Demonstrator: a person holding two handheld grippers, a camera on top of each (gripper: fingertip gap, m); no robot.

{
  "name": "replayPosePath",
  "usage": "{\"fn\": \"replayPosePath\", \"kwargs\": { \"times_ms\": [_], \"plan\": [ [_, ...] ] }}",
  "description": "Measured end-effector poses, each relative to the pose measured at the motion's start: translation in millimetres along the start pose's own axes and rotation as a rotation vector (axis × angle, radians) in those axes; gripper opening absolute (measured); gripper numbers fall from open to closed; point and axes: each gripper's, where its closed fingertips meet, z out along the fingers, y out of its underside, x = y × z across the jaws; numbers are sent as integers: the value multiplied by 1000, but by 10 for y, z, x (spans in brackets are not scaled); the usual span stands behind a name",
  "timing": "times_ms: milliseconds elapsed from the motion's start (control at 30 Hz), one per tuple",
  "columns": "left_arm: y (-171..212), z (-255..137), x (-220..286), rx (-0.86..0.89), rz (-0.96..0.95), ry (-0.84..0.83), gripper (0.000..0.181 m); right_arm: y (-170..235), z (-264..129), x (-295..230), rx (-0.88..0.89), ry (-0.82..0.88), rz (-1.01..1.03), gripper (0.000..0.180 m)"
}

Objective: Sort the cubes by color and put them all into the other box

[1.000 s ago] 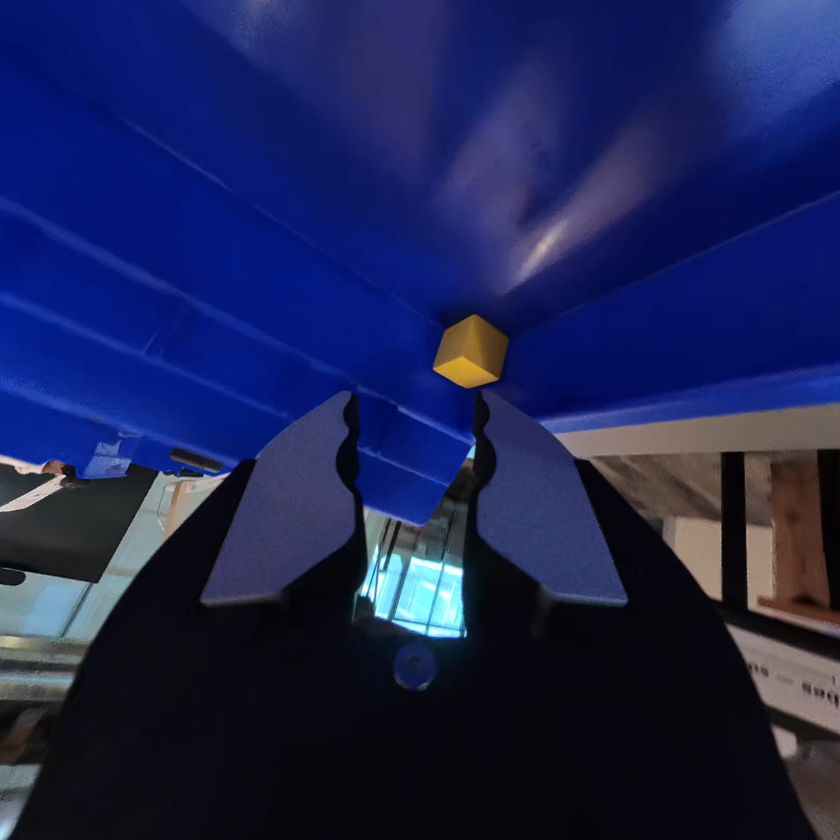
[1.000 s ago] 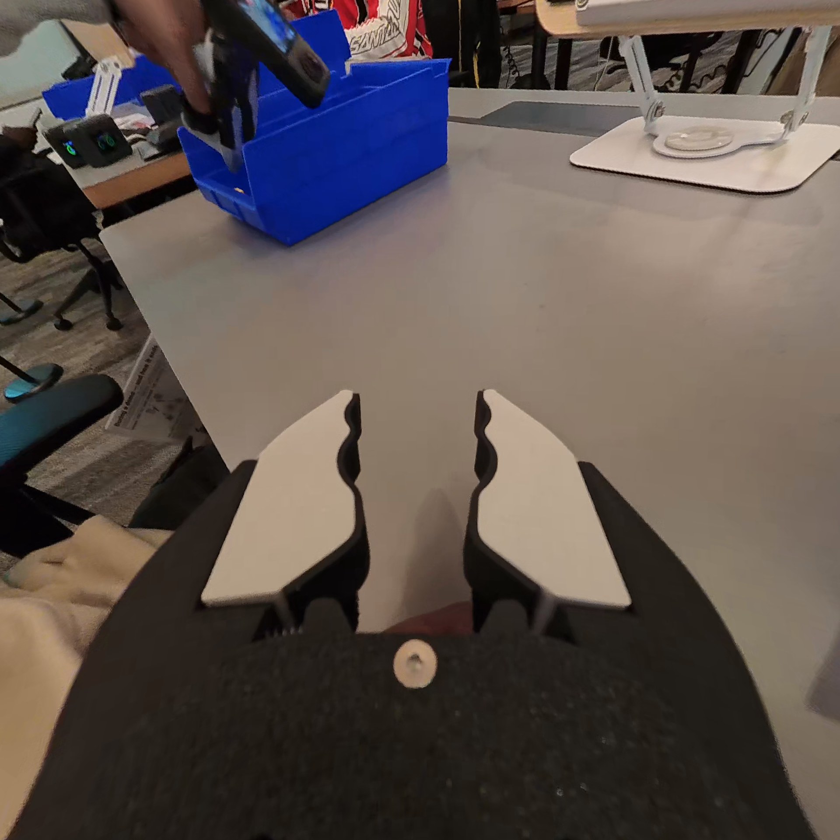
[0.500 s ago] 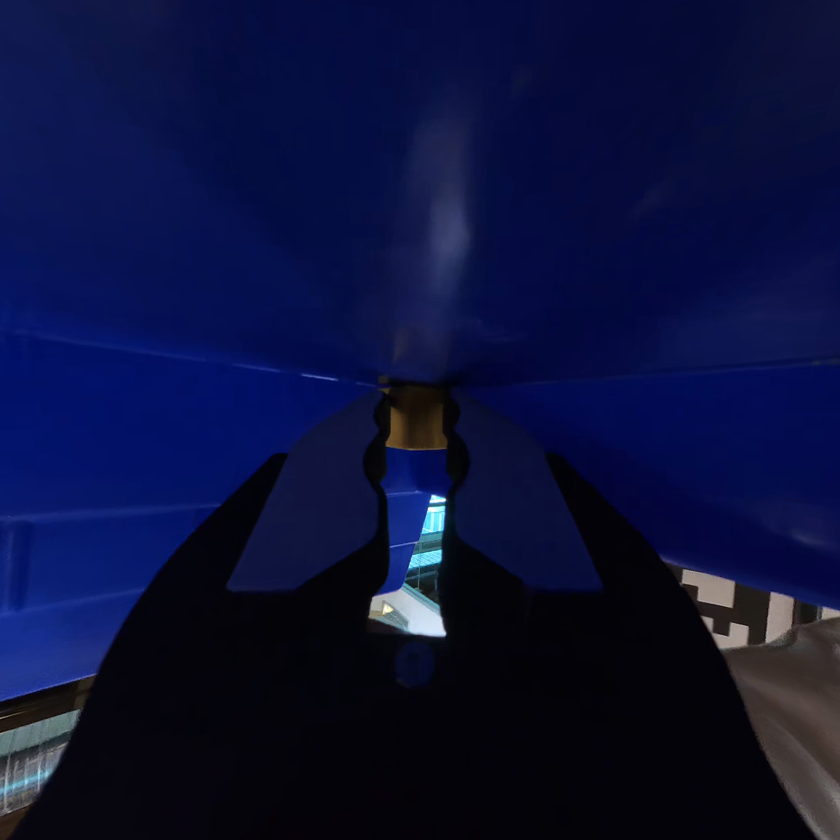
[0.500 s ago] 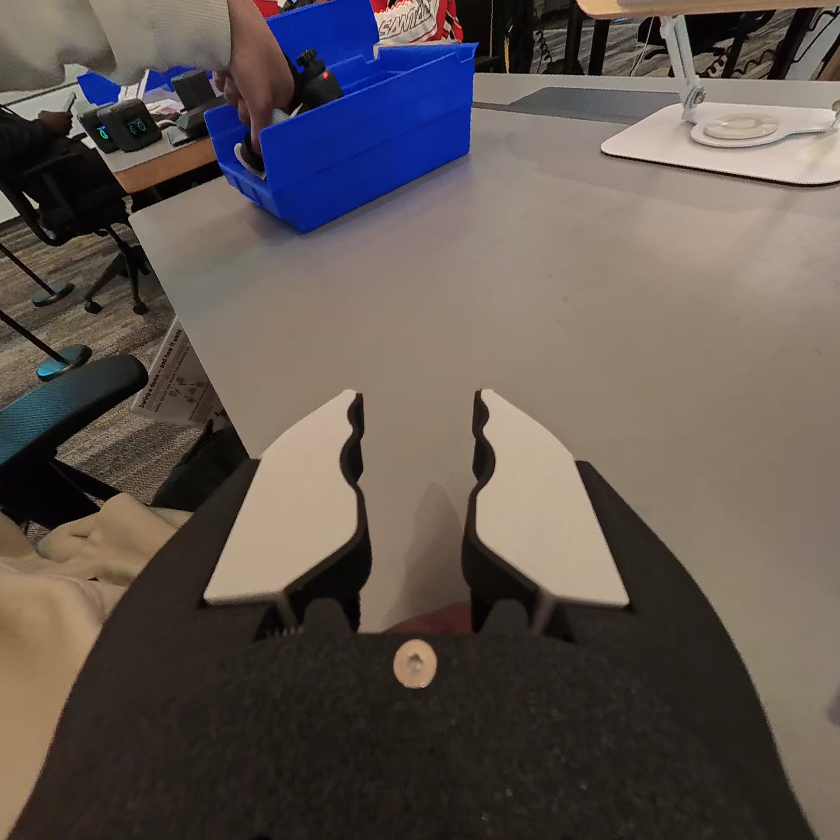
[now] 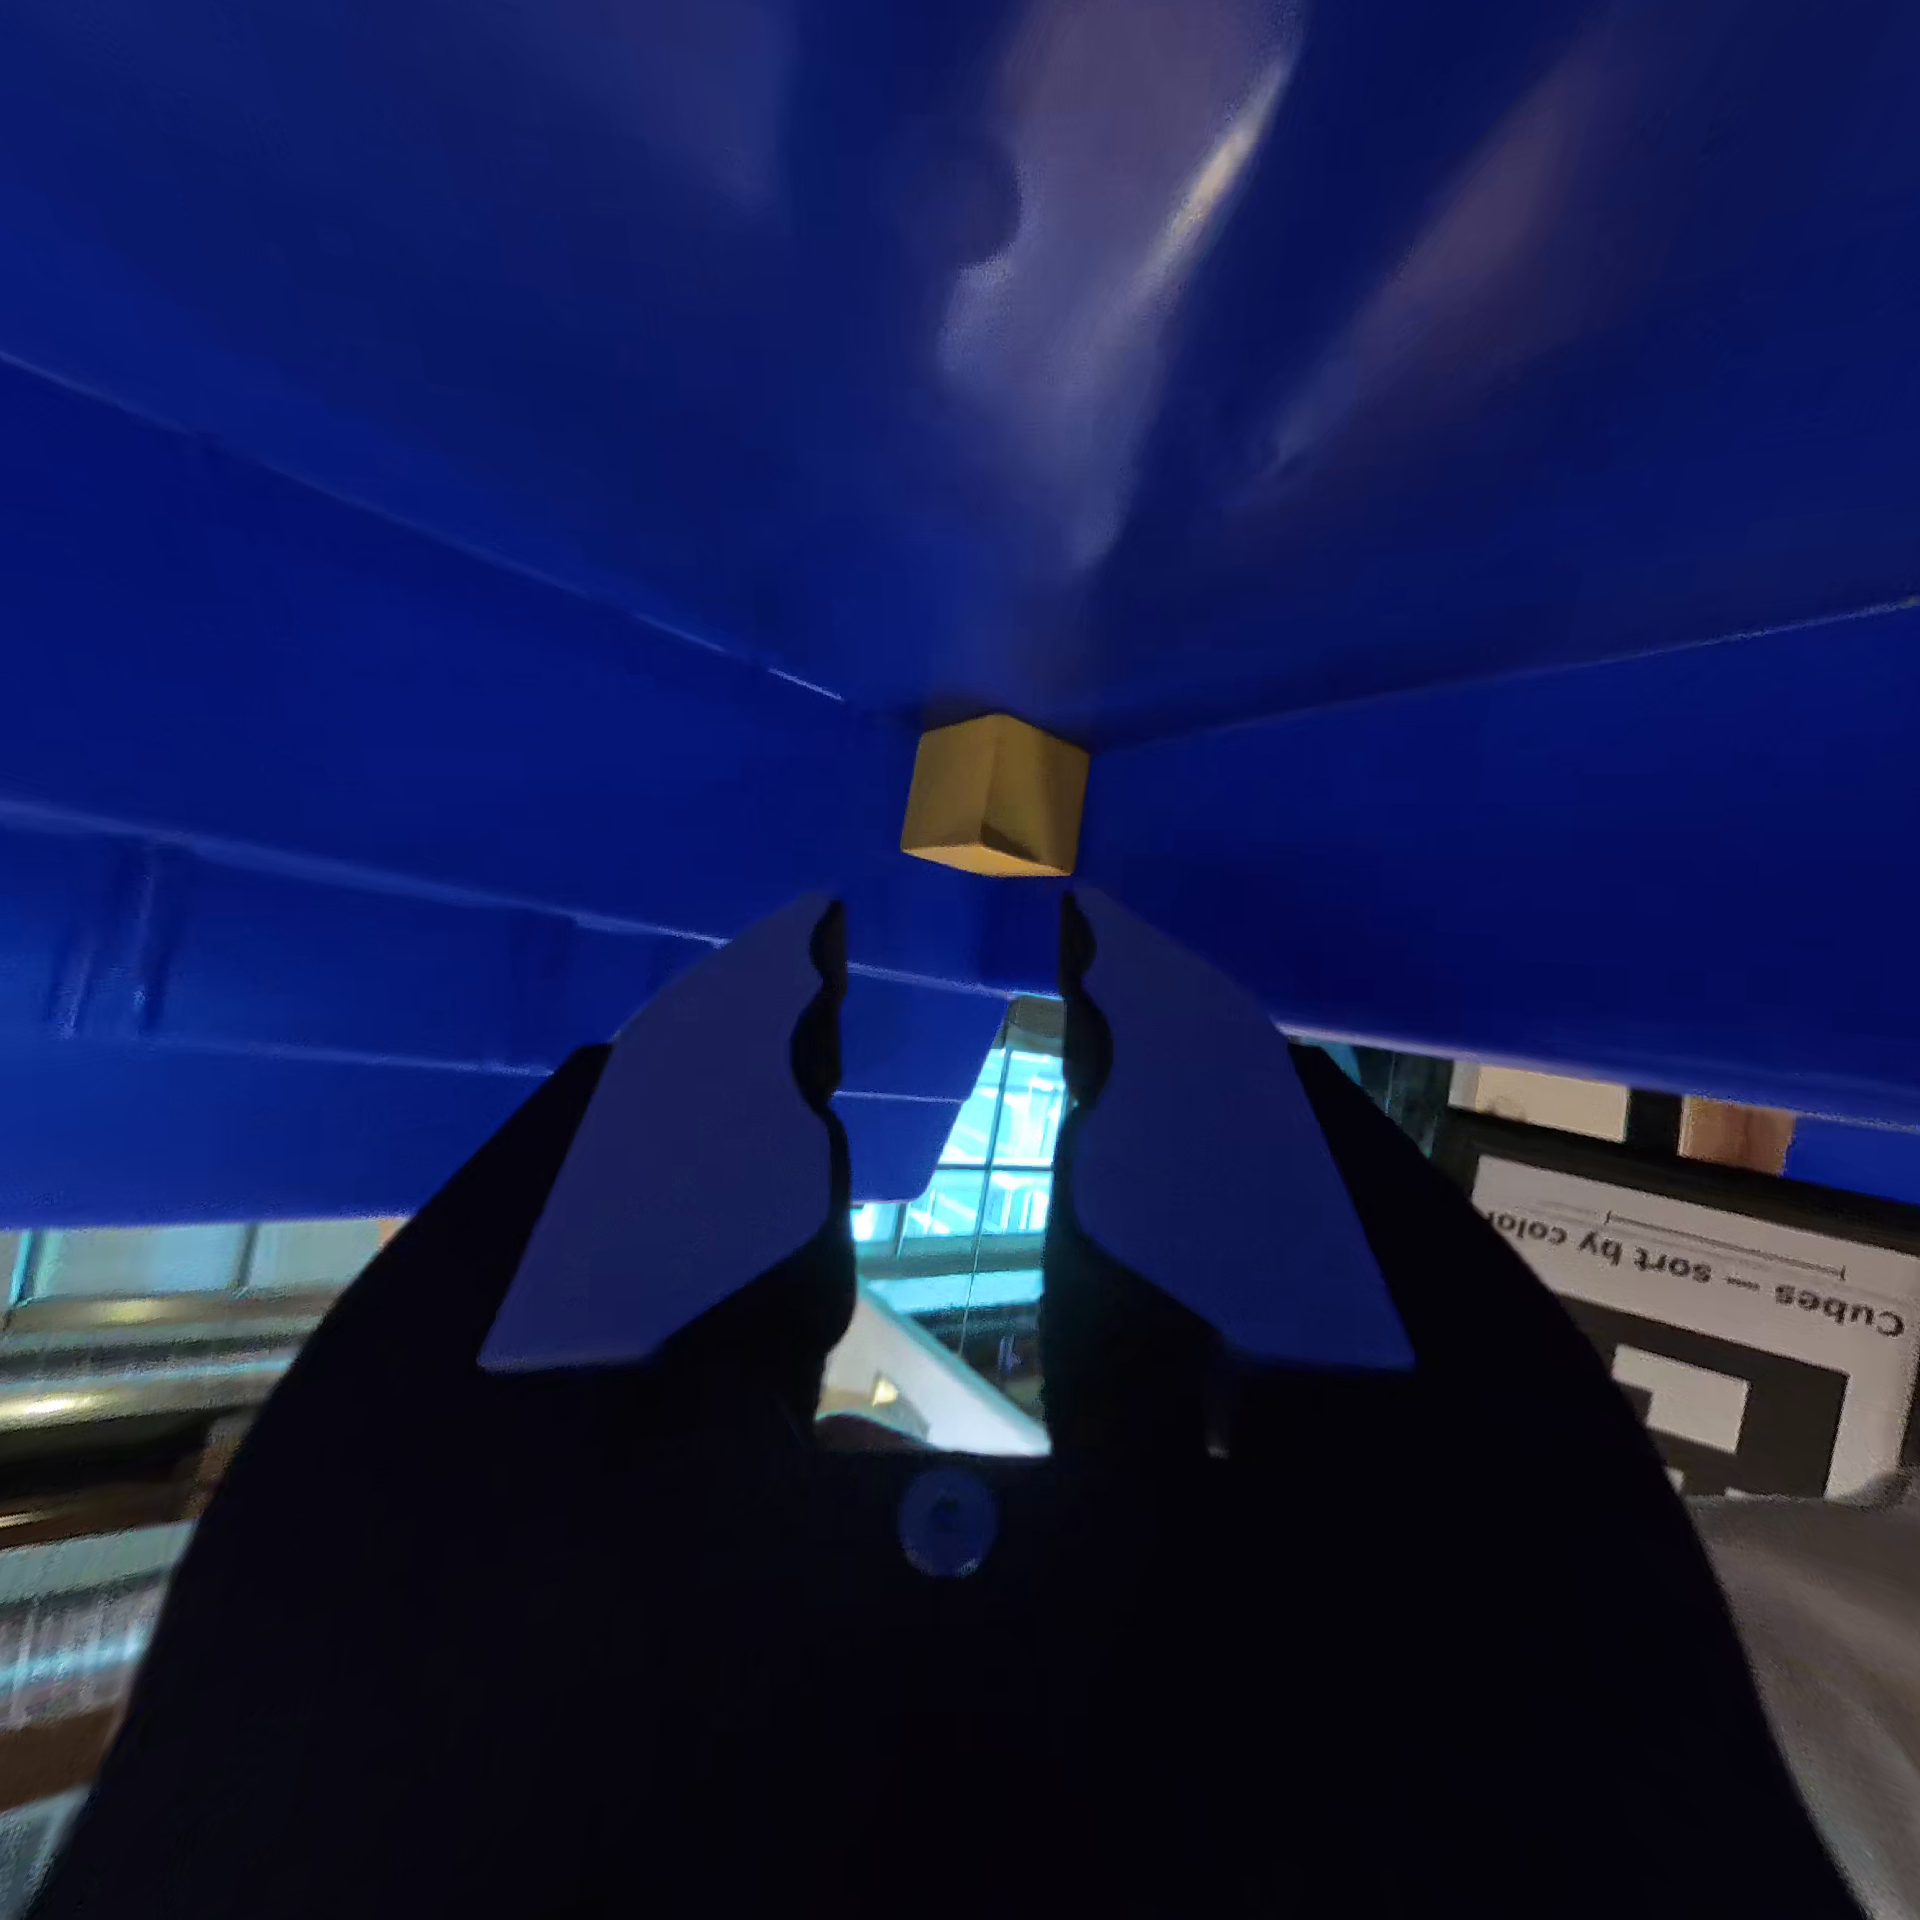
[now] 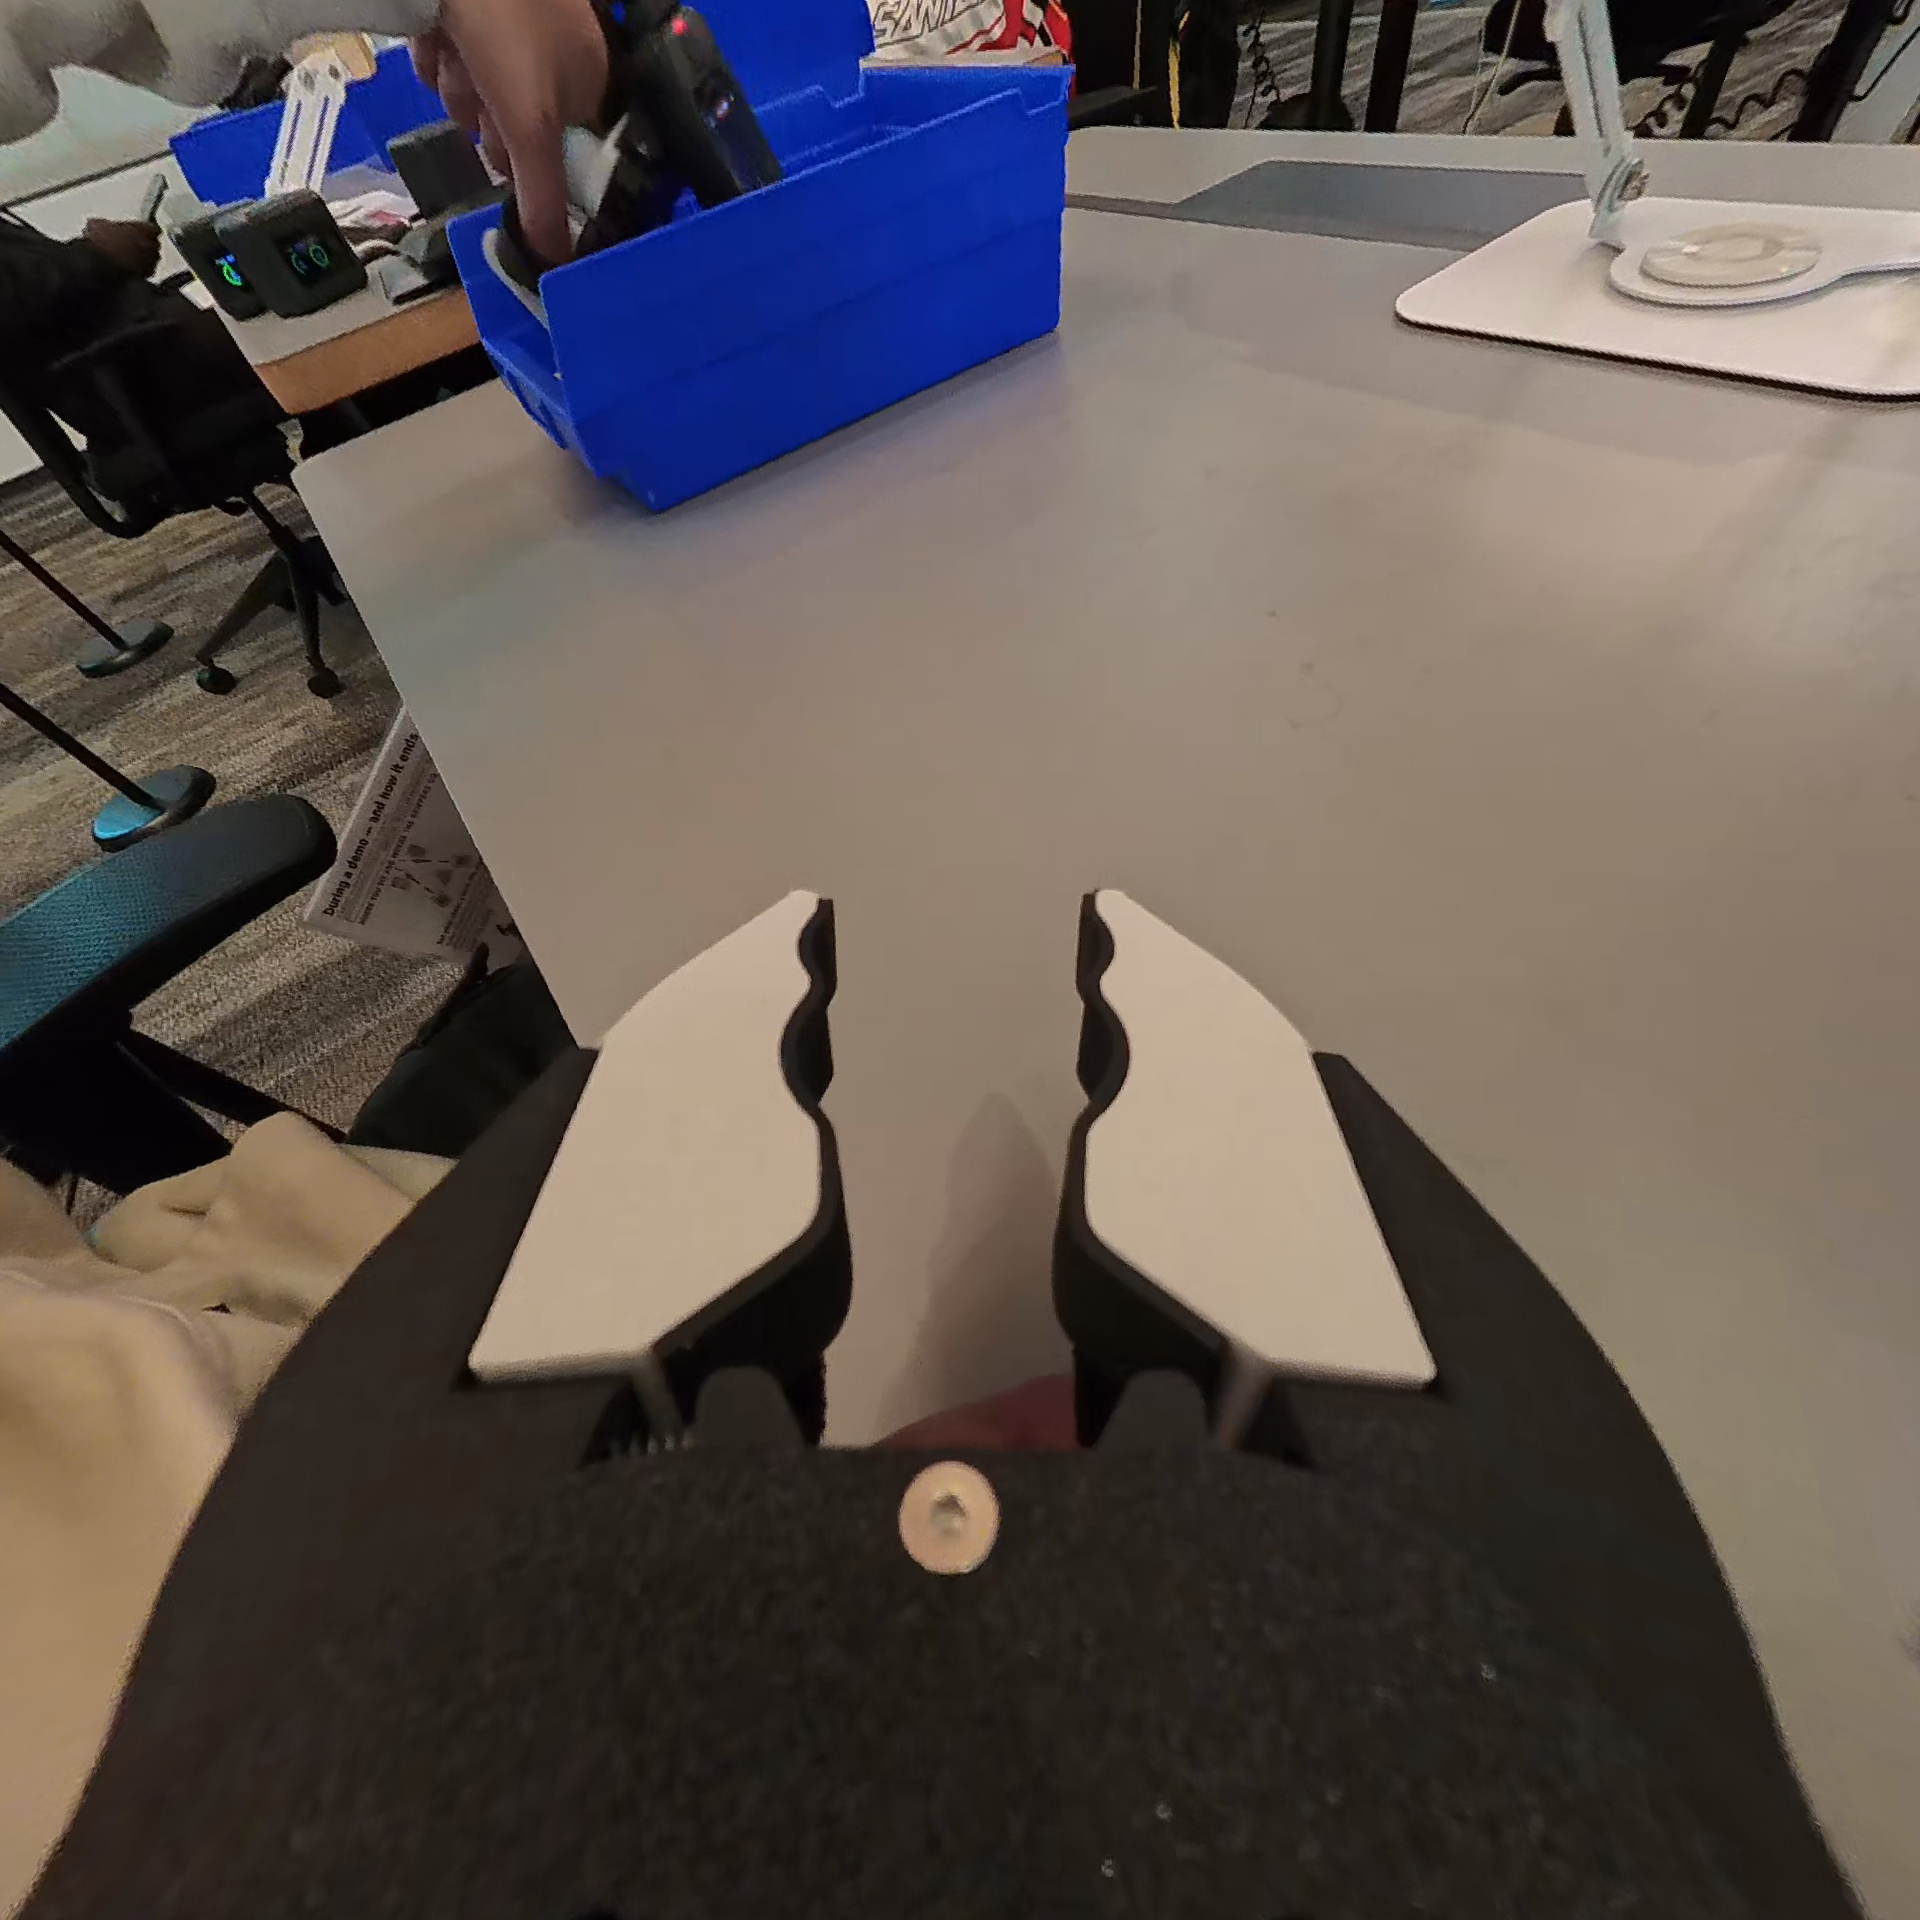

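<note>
My right gripper (image 6: 954, 914) hangs over the smooth grey table (image 6: 1351, 727), its flat white wavy-edged fingers (image 6: 675, 1174) spread apart with nothing between them. At about eleven o'clock, well beyond it, sits the glossy blue plastic box (image 6: 790, 312), where a hand (image 6: 520, 135) dips my left gripper (image 6: 540, 272) inside. At one o'clock lies a white stand base (image 6: 1662, 301).

Only the left wrist view sees inside: my left gripper (image 5: 948, 914) is parted and empty, its tips just short of a small matte yellow cube (image 5: 992, 795) tucked in the box's (image 5: 520, 520) corner at twelve o'clock, touching the blue walls.
</note>
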Motion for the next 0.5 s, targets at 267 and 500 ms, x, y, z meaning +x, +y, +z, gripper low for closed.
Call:
{"fn": "replayPosePath", "kwargs": {
  "times_ms": [267, 500],
  "plan": [
    [-51, 206, 63, -108, 22, 53, 30, 40, -3, -24, -23, 3, -31, 44],
    [-27, 218, 76, -115, 27, 93, 10, 43, -24, 4, -25, 8, -31, 43]
  ]
}}
